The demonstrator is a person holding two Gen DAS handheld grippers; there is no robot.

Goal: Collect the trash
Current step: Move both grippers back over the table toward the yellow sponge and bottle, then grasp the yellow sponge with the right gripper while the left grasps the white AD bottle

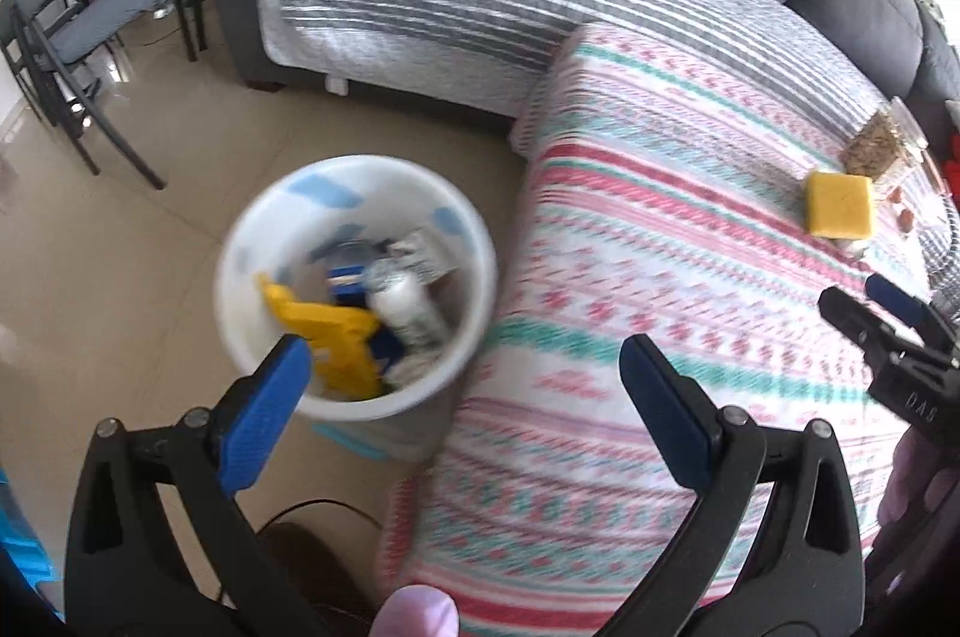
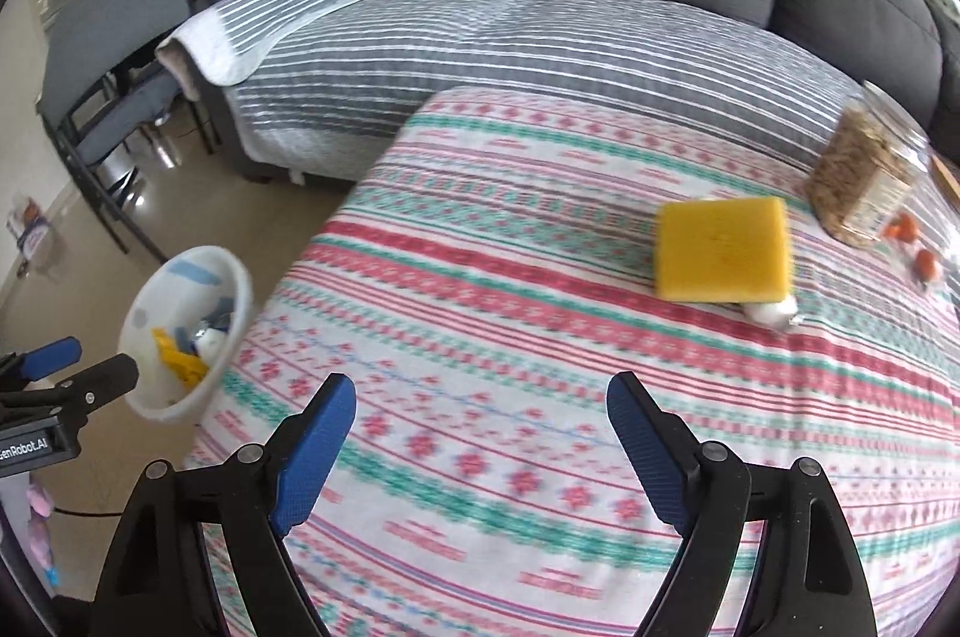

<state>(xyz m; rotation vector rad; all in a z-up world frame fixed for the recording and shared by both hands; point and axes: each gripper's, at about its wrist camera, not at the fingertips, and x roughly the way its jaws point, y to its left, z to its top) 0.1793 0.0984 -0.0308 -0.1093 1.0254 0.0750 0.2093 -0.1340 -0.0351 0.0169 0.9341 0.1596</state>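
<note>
A white bin (image 1: 252, 241) stands on the floor beside the table and holds several pieces of trash, among them a yellow wrapper (image 1: 330, 337) and a white bottle (image 1: 408, 307). The bin also shows in the right wrist view (image 2: 234, 301). My left gripper (image 1: 465, 367) is open and empty, over the bin's near rim and the table's edge. My right gripper (image 2: 480, 403) is open and empty above the patterned tablecloth (image 2: 480, 277). A yellow sponge (image 2: 723, 250) lies on the table with a small white object (image 2: 774, 313) under its near edge.
A clear jar of brown bits (image 2: 864, 175) and small orange pieces (image 2: 906, 229) sit at the table's far right. A grey sofa with a striped cover (image 2: 540, 48) runs behind the table. Grey chairs (image 2: 114, 54) stand on the tile floor at the left.
</note>
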